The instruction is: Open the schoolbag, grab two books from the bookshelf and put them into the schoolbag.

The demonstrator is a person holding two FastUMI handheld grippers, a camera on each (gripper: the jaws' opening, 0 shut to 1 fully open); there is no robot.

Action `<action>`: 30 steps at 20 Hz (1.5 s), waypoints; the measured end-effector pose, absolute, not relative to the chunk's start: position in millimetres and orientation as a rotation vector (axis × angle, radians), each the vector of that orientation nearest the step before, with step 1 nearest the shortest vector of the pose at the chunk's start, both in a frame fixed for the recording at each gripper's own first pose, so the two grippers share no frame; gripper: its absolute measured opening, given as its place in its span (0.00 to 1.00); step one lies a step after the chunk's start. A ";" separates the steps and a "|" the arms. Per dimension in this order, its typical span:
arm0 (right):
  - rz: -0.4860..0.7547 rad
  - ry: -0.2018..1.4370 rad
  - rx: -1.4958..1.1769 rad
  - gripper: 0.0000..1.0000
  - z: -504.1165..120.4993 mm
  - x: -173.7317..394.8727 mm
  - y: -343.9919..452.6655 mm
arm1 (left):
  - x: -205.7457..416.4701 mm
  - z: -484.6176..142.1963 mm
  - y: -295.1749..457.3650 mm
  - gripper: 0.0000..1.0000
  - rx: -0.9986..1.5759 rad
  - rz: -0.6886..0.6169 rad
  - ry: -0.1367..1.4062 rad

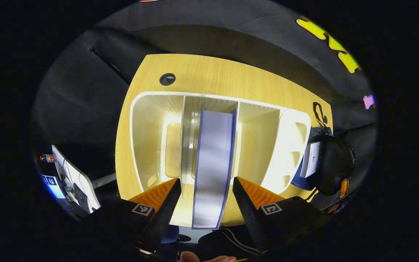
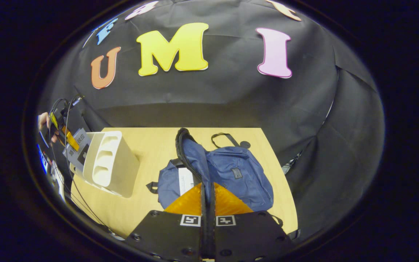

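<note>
Our left gripper (image 1: pixel 205 193), fingers spread, straddles a book (image 1: pixel 214 160) upright in the bookshelf (image 1: pixel 147 127). Our right gripper (image 2: pixel 207 196) pinches the schoolbag (image 2: pixel 227 174) opening's rim, mid-tabletop (image 2: pixel 151 145).

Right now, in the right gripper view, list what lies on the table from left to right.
Left gripper with the hand holding it, at the far left → white bookshelf → book showing inside the bag's opening → blue schoolbag, its raised edge pinched in the right gripper.
</note>
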State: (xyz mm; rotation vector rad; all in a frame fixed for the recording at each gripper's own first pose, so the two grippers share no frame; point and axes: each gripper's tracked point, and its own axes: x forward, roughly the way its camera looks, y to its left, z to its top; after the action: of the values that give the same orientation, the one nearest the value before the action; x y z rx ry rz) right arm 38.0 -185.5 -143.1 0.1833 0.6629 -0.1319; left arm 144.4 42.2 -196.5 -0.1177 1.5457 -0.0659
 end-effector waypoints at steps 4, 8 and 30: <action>-0.134 0.662 0.183 0.00 -143.9 38.2 -187.0 | 145.6 -199.0 40.0 0.75 -0.115 -0.065 1.555; -0.131 0.663 0.180 0.01 -144.2 39.1 -186.1 | 145.7 -201.0 39.0 0.58 -0.132 -0.052 1.560; -0.078 0.647 0.169 0.00 -139.3 39.6 -171.9 | 73.2 -32.1 57.2 0.40 -0.251 -0.109 1.303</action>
State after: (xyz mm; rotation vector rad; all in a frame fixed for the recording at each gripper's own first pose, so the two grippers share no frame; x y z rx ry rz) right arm 39.6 -171.9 -139.3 0.1693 0.6474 -0.0785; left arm 73.2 57.2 -32.1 -0.2509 1.3029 -0.1091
